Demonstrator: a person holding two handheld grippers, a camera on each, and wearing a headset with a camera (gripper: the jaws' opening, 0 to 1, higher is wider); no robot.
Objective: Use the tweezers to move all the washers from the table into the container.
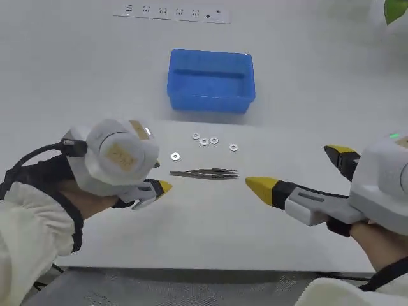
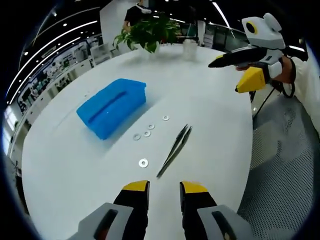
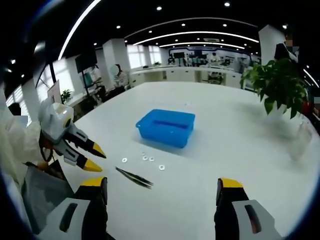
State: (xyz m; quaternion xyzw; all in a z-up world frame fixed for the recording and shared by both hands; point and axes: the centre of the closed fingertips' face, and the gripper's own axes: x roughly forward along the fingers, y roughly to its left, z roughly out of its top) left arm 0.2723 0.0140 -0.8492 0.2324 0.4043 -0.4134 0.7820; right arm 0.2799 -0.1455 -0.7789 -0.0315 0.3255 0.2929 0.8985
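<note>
The tweezers (image 1: 204, 173) lie on the worktop (image 1: 306, 115) beside five washers (image 1: 204, 141), near the bin (image 1: 210, 80). The left tongs (image 2: 164, 187) gape narrowly, the right tongs (image 3: 162, 182) wide, both empty.

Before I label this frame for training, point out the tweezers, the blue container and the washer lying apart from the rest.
tweezers (image 1: 204, 173): head view, middle of the arms.
blue container (image 1: 210, 102): head view, front wall.
lone washer (image 1: 175, 156): head view, its ring.

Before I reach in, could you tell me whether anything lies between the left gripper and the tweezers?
Nothing visible does. Bare table runs from the left gripper to the near end of the tweezers. The closest washer lies just beside that end, toward the container, not in the path.
</note>
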